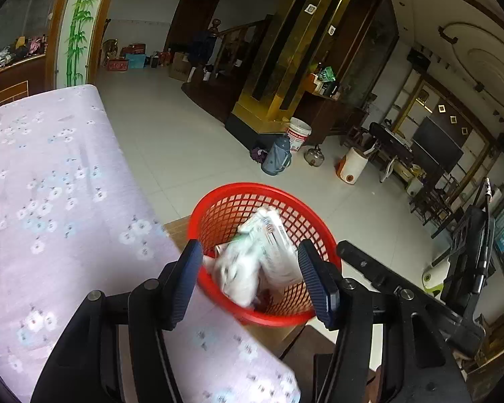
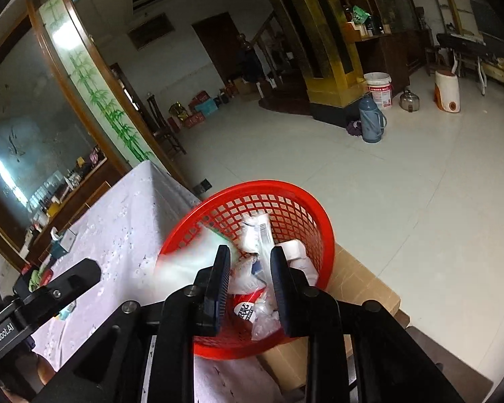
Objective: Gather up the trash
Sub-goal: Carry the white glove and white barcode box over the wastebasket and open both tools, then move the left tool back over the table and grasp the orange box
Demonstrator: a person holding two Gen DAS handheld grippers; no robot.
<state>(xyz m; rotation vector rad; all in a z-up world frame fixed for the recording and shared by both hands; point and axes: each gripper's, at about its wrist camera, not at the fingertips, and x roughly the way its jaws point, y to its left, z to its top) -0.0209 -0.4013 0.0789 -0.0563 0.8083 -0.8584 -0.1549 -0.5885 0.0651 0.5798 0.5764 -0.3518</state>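
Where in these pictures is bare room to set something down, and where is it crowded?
Free: the flowered tablecloth from the red basket to its far edge, and the bare cardboard box top right of the basket. Crowded: the basket, full of white wrappers, and the table's far left corner with small items.

White wrappers (image 1: 252, 262) in red basket (image 1: 285, 201)

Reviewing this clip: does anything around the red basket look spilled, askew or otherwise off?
Nothing looks spilled. The red basket stands on a cardboard box against the cloth-covered table, with the white packets and wrappers inside it. A blurred white-green packet is dropping in between the open left tool's fingers.
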